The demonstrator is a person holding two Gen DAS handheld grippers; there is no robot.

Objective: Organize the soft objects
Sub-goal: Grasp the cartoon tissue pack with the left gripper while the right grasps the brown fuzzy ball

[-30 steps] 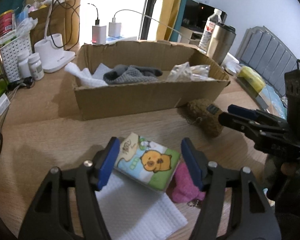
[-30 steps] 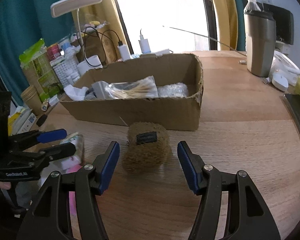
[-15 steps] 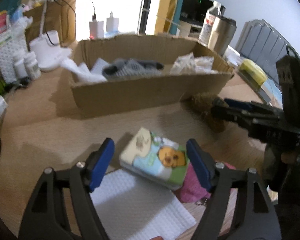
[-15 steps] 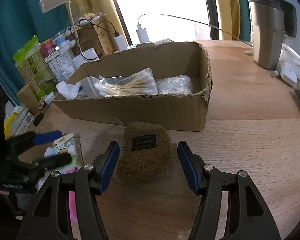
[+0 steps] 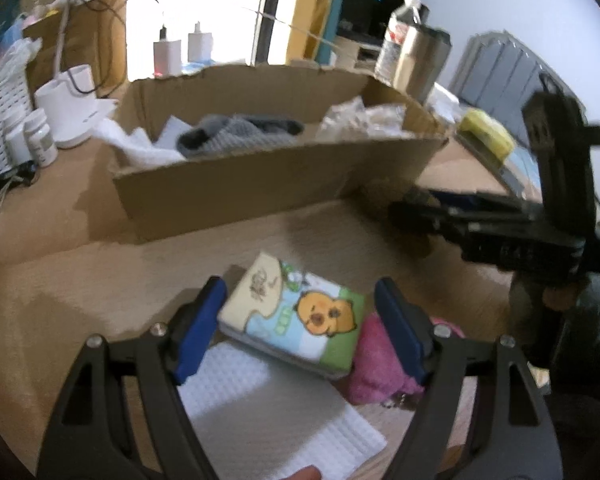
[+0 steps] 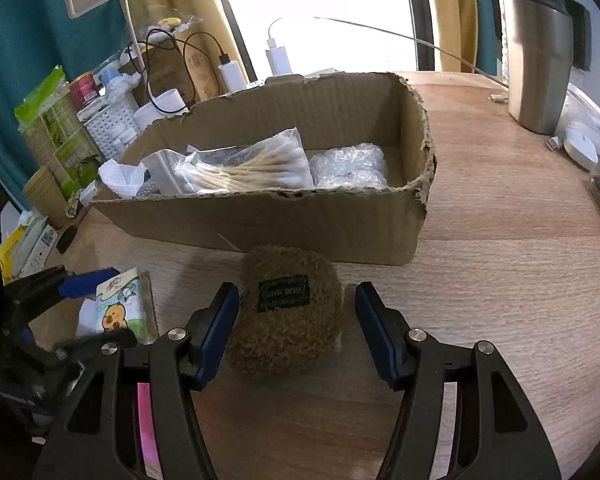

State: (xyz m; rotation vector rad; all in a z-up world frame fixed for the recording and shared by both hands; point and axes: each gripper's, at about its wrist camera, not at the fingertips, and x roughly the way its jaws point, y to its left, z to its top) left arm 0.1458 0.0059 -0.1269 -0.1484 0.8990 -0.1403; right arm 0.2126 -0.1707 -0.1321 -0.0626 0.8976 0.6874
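Left gripper [image 5: 300, 324] tilted downward, jaws apart and just now opening wider, blue pads [image 5: 198, 330] clear on both sides. Right gripper [image 6: 296, 330] angled down too, jaws parted, pads [image 6: 216, 330] not pressing anything. Fingertip [image 5: 304, 473] at the lower edge.

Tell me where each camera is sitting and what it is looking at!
Left wrist: rides the left gripper, looking down over its open blue fingers at the tissue pack; a fingertip peeks in below.
Right wrist: rides the right gripper, looking down at the brown plush between open fingers.
Shared: each sees the cardboard box behind, the wooden table, and the other gripper beside it.
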